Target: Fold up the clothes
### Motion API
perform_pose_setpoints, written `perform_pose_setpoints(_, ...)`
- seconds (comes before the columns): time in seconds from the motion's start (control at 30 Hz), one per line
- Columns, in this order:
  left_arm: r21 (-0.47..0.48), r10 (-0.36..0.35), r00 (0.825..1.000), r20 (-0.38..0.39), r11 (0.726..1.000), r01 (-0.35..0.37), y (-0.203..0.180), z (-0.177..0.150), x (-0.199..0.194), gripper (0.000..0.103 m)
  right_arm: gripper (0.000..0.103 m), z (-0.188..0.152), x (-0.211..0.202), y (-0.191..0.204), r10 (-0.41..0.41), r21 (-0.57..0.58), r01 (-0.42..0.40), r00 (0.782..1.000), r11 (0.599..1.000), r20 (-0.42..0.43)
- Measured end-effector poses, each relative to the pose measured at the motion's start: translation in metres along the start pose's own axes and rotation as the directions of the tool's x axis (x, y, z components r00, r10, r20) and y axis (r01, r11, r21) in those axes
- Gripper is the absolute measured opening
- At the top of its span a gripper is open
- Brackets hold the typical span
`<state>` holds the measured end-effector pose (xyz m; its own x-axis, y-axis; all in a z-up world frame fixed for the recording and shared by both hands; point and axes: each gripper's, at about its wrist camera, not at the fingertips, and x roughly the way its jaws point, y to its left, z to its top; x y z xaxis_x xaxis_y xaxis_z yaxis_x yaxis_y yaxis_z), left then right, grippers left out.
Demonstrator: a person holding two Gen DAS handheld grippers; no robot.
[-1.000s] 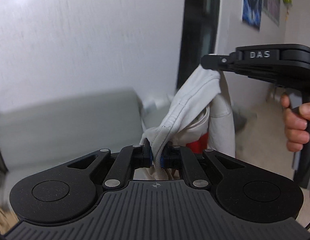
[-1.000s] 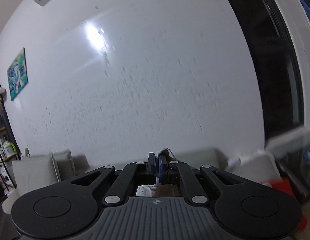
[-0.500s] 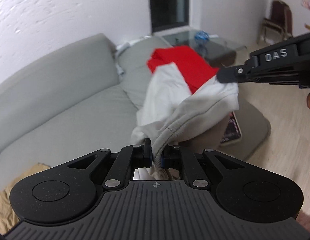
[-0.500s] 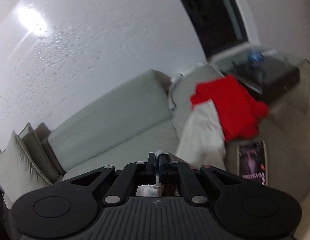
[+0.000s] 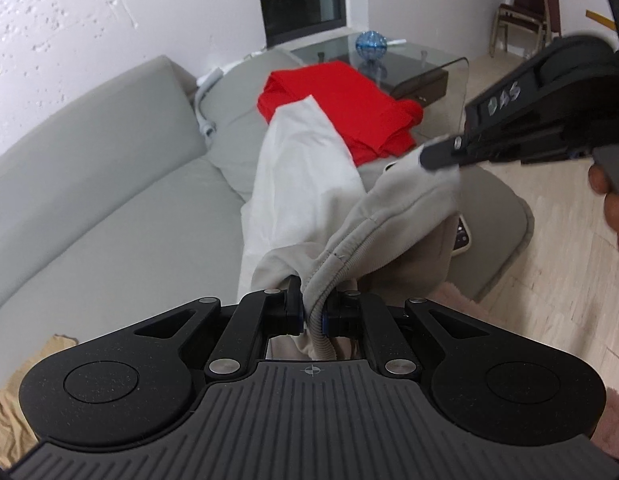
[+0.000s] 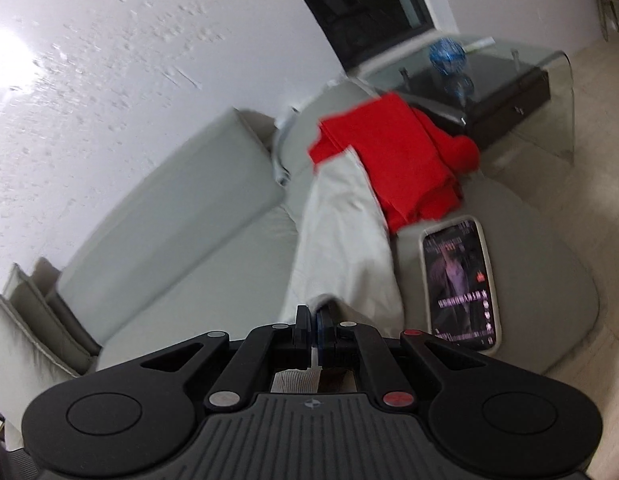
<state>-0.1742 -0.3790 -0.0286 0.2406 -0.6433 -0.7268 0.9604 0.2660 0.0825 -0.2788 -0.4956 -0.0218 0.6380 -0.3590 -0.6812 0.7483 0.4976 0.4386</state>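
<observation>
A light grey garment (image 5: pixel 309 184) stretches over the grey sofa (image 5: pixel 109 216), its far end lying by the folded red garment (image 5: pixel 341 100). My left gripper (image 5: pixel 312 312) is shut on one end of its ribbed waistband. My right gripper (image 5: pixel 433 158), in from the right in the left wrist view, is shut on the other end; the band spans between them above the seat. In the right wrist view the right gripper (image 6: pixel 314 334) is shut on the grey fabric (image 6: pixel 341 248), with the red garment (image 6: pixel 393 160) beyond.
A phone (image 6: pixel 461 284) with a lit screen lies on the sofa's rounded end, right of the grey garment. A glass side table (image 5: pixel 413 60) with a blue ball (image 5: pixel 371 42) stands behind. A chair (image 5: pixel 525 20) is at far right. Tan cloth (image 5: pixel 13 412) lies lower left.
Both grippers have come down from facing the wall to over the sofa, carrying the grey garment. Its far end now lies flat on the seat and the waistband is pulled wider.
</observation>
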Motion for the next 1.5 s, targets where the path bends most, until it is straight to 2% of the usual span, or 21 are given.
perform_pose_setpoints(0.07, -0.034, 0.016, 0.999, 0.033, 0.999, -0.015, 0.011, 0.01, 0.003, 0.007, 0.004, 0.021, 0.016, 0.017, -0.054, -0.07, 0.053, 0.999, 0.996, -0.003)
perform_pose_setpoints(0.13, -0.108, 0.046, 0.996, 0.076, 0.993, -0.037, 0.031, 0.023, -0.002, 0.007, 0.004, 0.055, 0.017, 0.067, -0.024, -0.176, 0.033, 0.998, 0.984, 0.057)
perform_pose_setpoints(0.23, -0.247, 0.143, 0.976, 0.162, 0.964, -0.1, 0.078, 0.038, -0.03, 0.007, 0.004, 0.091, 0.013, 0.17, 0.115, -0.376, -0.059, 0.985, 0.925, 0.128)
perform_pose_setpoints(0.3, -0.362, 0.239, 0.947, 0.214, 0.92, -0.15, 0.122, 0.036, -0.063, 0.007, 0.004, 0.096, 0.005, 0.251, 0.263, -0.503, -0.168, 0.957, 0.848, 0.123)
perform_pose_setpoints(0.33, -0.411, 0.277, 0.937, 0.215, 0.895, -0.17, 0.14, 0.029, -0.077, 0.007, 0.004, 0.084, 0.002, 0.293, 0.342, -0.567, -0.239, 0.936, 0.789, 0.082)
perform_pose_setpoints(0.37, -0.477, 0.326, 0.923, 0.206, 0.857, -0.196, 0.164, 0.016, -0.093, 0.007, 0.004, 0.069, -0.001, 0.339, 0.423, -0.629, -0.314, 0.906, 0.711, 0.026)
perform_pose_setpoints(0.4, -0.526, 0.363, 0.912, 0.193, 0.823, -0.217, 0.181, 0.005, -0.106, 0.007, 0.004, 0.058, -0.002, 0.361, 0.46, -0.652, -0.359, 0.888, 0.667, -0.019)
perform_pose_setpoints(0.43, -0.562, 0.389, 0.907, 0.163, 0.792, -0.238, 0.191, -0.011, -0.112, 0.007, 0.004, 0.033, 0.004, 0.385, 0.482, -0.674, -0.422, 0.869, 0.607, -0.111)
perform_pose_setpoints(0.47, -0.611, 0.408, 0.907, 0.109, 0.746, -0.263, 0.202, -0.035, -0.116, 0.008, 0.005, 0.003, 0.011, 0.412, 0.494, -0.688, -0.491, 0.842, 0.535, -0.217)
perform_pose_setpoints(0.5, -0.66, 0.398, 0.917, 0.042, 0.7, -0.273, 0.208, -0.062, -0.113, 0.011, 0.007, -0.016, 0.018, 0.424, 0.485, -0.695, -0.526, 0.827, 0.49, -0.284)
perform_pose_setpoints(0.57, -0.734, 0.321, 0.942, -0.098, 0.617, -0.286, 0.21, -0.114, -0.099, 0.018, 0.031, -0.077, 0.038, 0.434, 0.39, -0.718, -0.567, 0.817, 0.403, -0.426)
perform_pose_setpoints(0.6, -0.751, 0.287, 0.947, -0.147, 0.591, -0.295, 0.207, -0.131, -0.093, 0.024, 0.043, -0.095, 0.043, 0.432, 0.358, -0.725, -0.572, 0.816, 0.384, -0.455)
perform_pose_setpoints(0.67, -0.757, 0.244, 0.949, -0.201, 0.576, -0.309, 0.196, -0.154, -0.087, 0.026, 0.042, -0.133, 0.051, 0.409, 0.288, -0.744, -0.574, 0.818, 0.341, -0.498)
perform_pose_setpoints(0.7, -0.758, 0.222, 0.948, -0.229, 0.571, -0.317, 0.189, -0.166, -0.084, 0.032, 0.043, -0.14, 0.052, 0.4, 0.27, -0.747, -0.573, 0.819, 0.338, -0.506)
perform_pose_setpoints(0.77, -0.751, 0.192, 0.943, -0.271, 0.57, -0.332, 0.176, -0.186, -0.081, 0.04, 0.043, -0.146, 0.052, 0.365, 0.238, -0.722, -0.579, 0.815, 0.379, -0.529)
perform_pose_setpoints(0.87, -0.716, 0.237, 0.933, -0.27, 0.599, -0.359, 0.168, -0.182, -0.089, 0.051, 0.047, -0.136, 0.058, 0.316, 0.2, -0.673, -0.552, 0.824, 0.492, -0.53)
perform_pose_setpoints(0.93, -0.705, 0.263, 0.926, -0.271, 0.6, -0.377, 0.168, -0.179, -0.096, 0.052, 0.047, -0.129, 0.064, 0.289, 0.172, -0.649, -0.518, 0.837, 0.557, -0.52)
perform_pose_setpoints(1.07, -0.709, 0.296, 0.911, -0.287, 0.573, -0.41, 0.184, -0.18, -0.103, 0.053, 0.047, -0.128, 0.071, 0.232, 0.135, -0.577, -0.443, 0.857, 0.686, -0.497)
perform_pose_setpoints(1.2, -0.722, 0.324, 0.891, -0.319, 0.525, -0.45, 0.205, -0.192, -0.107, 0.055, 0.047, -0.133, 0.079, 0.196, 0.127, -0.505, -0.405, 0.859, 0.762, -0.496)
perform_pose_setpoints(1.33, -0.719, 0.335, 0.876, -0.348, 0.504, -0.478, 0.227, -0.211, -0.109, 0.057, 0.047, -0.139, 0.087, 0.18, 0.138, -0.449, -0.409, 0.841, 0.794, -0.524)
perform_pose_setpoints(1.5, -0.748, 0.286, 0.883, -0.374, 0.469, -0.469, 0.26, -0.24, -0.108, 0.061, 0.047, -0.156, 0.103, 0.188, 0.166, -0.411, -0.444, 0.814, 0.796, -0.557)
